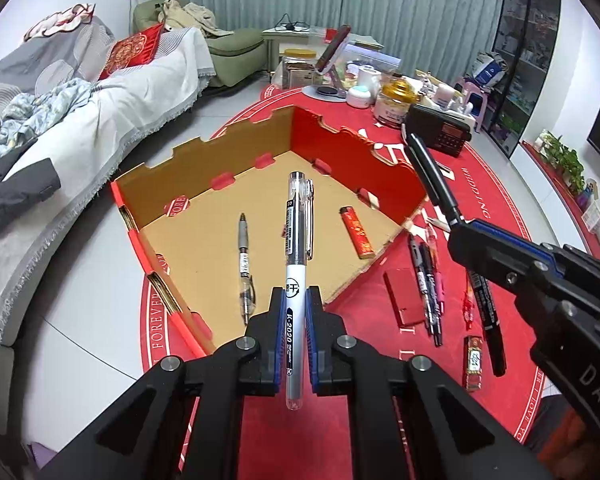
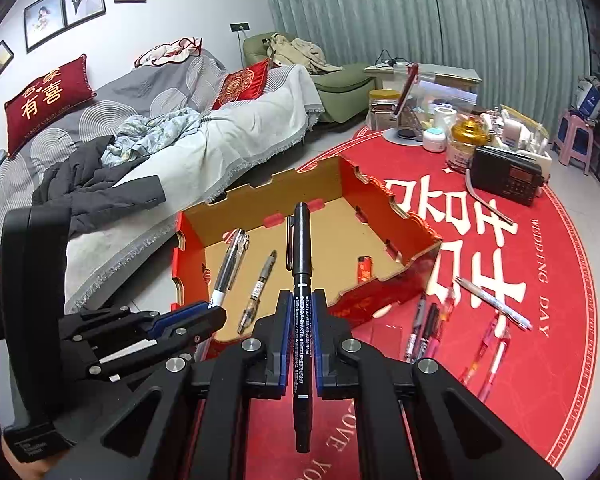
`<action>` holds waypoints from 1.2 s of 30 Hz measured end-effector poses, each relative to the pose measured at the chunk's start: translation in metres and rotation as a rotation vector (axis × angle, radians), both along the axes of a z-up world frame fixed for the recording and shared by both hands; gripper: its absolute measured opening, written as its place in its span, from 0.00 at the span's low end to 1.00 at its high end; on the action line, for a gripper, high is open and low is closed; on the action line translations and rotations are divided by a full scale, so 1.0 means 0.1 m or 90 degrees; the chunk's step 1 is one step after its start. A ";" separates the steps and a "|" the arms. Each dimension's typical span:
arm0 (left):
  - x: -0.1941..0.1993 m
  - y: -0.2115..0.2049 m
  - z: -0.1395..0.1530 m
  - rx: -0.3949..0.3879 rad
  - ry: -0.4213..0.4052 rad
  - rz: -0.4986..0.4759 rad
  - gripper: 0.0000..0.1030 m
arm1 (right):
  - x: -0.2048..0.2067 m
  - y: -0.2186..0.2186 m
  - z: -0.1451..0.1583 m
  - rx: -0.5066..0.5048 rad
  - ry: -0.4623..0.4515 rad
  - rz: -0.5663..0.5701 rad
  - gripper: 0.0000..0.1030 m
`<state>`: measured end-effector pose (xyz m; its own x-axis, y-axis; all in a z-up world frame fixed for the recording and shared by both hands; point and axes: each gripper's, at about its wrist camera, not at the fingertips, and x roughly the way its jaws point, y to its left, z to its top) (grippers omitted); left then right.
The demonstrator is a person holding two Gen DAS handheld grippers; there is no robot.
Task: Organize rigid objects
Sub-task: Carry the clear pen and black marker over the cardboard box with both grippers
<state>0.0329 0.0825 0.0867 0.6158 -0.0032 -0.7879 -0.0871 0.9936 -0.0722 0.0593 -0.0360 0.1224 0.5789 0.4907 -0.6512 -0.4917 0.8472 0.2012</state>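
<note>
Left wrist view shows the left gripper [image 1: 293, 304] pinching a white pen [image 1: 296, 264] at mid-barrel, tip pointing far over the open cardboard box [image 1: 204, 152] — held lengthwise so it can likely drop flat beside the grey pen [image 1: 244, 256] and red lighter [image 1: 357, 235] already inside. At right, the right gripper [image 2: 302, 312] clamps a black marker [image 2: 301, 280] the same way. More loose pens [image 1: 428, 280] lie on the red mat [image 1: 500, 208] just right of the box — apparently awaiting collection.

My left claw [image 1: 295, 322]: matt black plastic, blue ribbed pads
My white pen [image 1: 296, 280]: glossy plastic, clear cap
My black marker [image 2: 302, 320]: smooth matt plastic
Box [image 1: 204, 168]: rough brown cardboard, red outside
Lighter [image 1: 356, 234]: glossy red
</note>
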 end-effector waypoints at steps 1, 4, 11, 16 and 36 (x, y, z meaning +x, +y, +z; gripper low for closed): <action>0.02 0.03 0.00 -0.001 0.000 0.003 0.09 | 0.02 0.03 0.00 -0.002 0.000 0.002 0.10; 0.06 0.09 0.00 -0.003 -0.001 0.011 0.09 | 0.10 0.15 0.01 -0.006 -0.001 0.011 0.10; 0.20 0.27 -0.02 -0.008 0.002 0.030 0.09 | 0.27 0.37 0.01 -0.020 -0.002 0.027 0.10; 0.31 0.35 -0.09 -0.007 0.015 0.035 0.09 | 0.39 0.46 -0.03 -0.031 0.003 0.030 0.10; 0.77 0.57 -0.38 -0.013 0.074 0.052 0.09 | 0.89 0.70 -0.29 -0.055 0.044 0.030 0.10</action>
<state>0.1101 0.1398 0.0489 0.5199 0.0268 -0.8538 -0.1763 0.9814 -0.0765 0.1479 0.0336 0.0935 0.5084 0.4566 -0.7301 -0.5187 0.8391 0.1637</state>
